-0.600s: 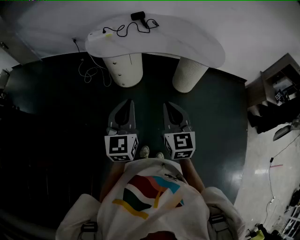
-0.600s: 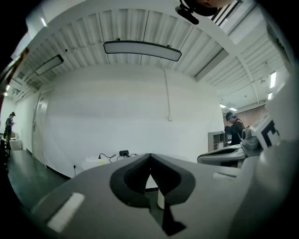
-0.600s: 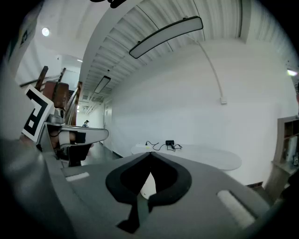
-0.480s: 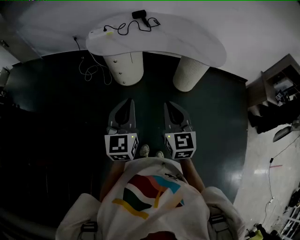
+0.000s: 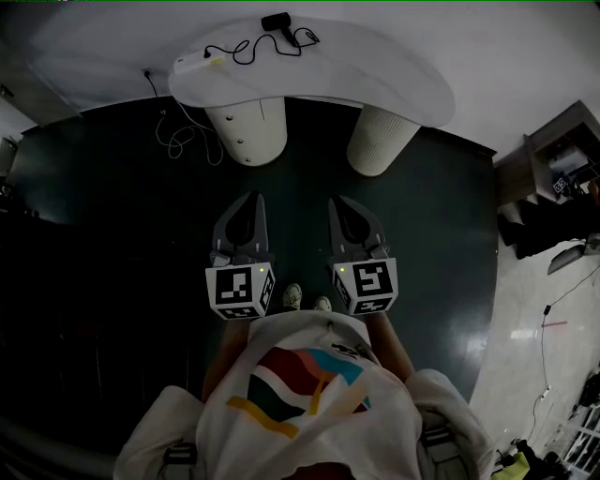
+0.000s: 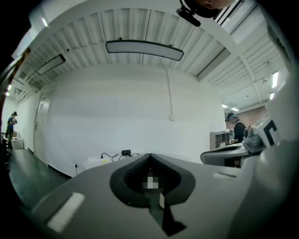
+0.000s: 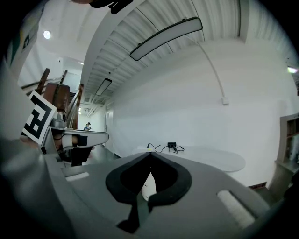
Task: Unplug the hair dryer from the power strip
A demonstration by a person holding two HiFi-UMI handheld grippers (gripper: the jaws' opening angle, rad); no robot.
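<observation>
Approach step: my left tool and right tool are pressed together, empty, well short of the worktop. The dryer lies at its far edge, cord running to the strip — next I'd close in and spread one tool.

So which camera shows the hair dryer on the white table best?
The head view. It looks down on the hair dryer and the power strip, spread out on the table. The left gripper view and the right gripper view show the hair dryer only as a small dark shape far off, seen from the side.
</observation>
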